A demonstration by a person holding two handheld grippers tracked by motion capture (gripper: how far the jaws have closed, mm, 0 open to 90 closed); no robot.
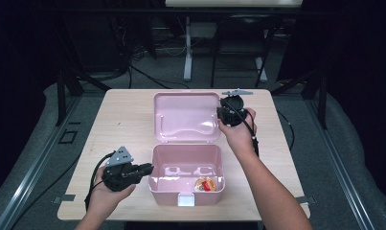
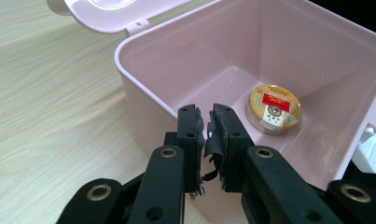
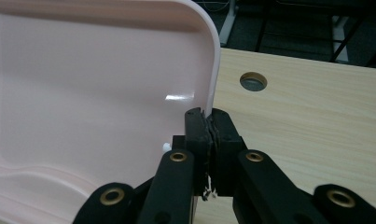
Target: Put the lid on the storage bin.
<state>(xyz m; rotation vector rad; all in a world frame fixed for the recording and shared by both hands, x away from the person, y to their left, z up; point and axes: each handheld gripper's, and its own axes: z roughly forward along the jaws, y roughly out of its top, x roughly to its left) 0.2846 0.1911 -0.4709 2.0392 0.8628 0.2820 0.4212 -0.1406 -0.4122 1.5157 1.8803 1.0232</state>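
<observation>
The box lid point(image 3: 97, 84) was pinched at its edge by the right gripper point(image 3: 208, 122); the left gripper point(image 2: 207, 122) (nearly closed, empty) waited beside the box point(image 1: 187, 191). Swinging the lid down seemed next.

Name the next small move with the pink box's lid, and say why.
Probably swing the lid forward and down over the box. The right tongs are shut on the lid's edge, the lid stands open, and the round tin already lies inside. The left tongs sit at the box's wall, seemingly steadying it.
</observation>
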